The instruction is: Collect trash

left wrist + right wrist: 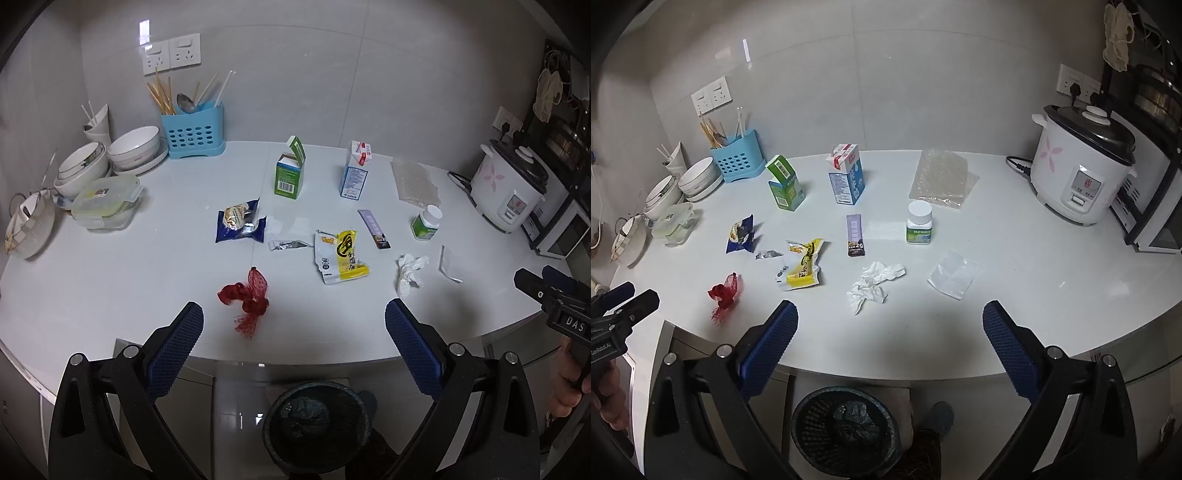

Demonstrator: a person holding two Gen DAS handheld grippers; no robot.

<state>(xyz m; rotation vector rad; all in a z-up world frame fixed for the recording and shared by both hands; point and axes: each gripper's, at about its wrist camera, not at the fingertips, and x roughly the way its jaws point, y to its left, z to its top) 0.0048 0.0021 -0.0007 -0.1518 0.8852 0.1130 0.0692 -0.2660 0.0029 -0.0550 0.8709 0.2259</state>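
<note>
Your left gripper (293, 332) is spread wide with nothing between its blue pads, poised over the near edge of the white counter (110, 266); the red mesh netting (246, 295) lies on the counter just ahead of the left finger, not touched. Your right gripper (890, 334) is spread just as wide and just as empty, and the crumpled white tissue (873, 284) sits on the counter ahead of the gap between its fingers, apart from both. The rest of the trash is scattered mid-counter: the yellow snack wrapper (341, 256), the blue torn wrapper (240, 221), a small silver scrap (288, 244) between them, the purple sachet (373, 228), and a clear plastic piece (953, 275). Farther back stand the green carton (290, 171) and the blue-and-white carton (355, 177), both with tops opened, the white-capped bottle (919, 223) and a sheet of bubble wrap (942, 179). The black bin (846, 424) stands on the floor below the counter edge, lined with a dark bag. Your left view shows more of the bowls (110, 155) and the blue utensil holder (194, 131) on the left, and catches your right gripper at its right margin. Your right view shows the whole rice cooker (1082, 173) and the full clear plastic piece, which the left view sees only edge-on, and catches your left gripper at its left margin.
</note>
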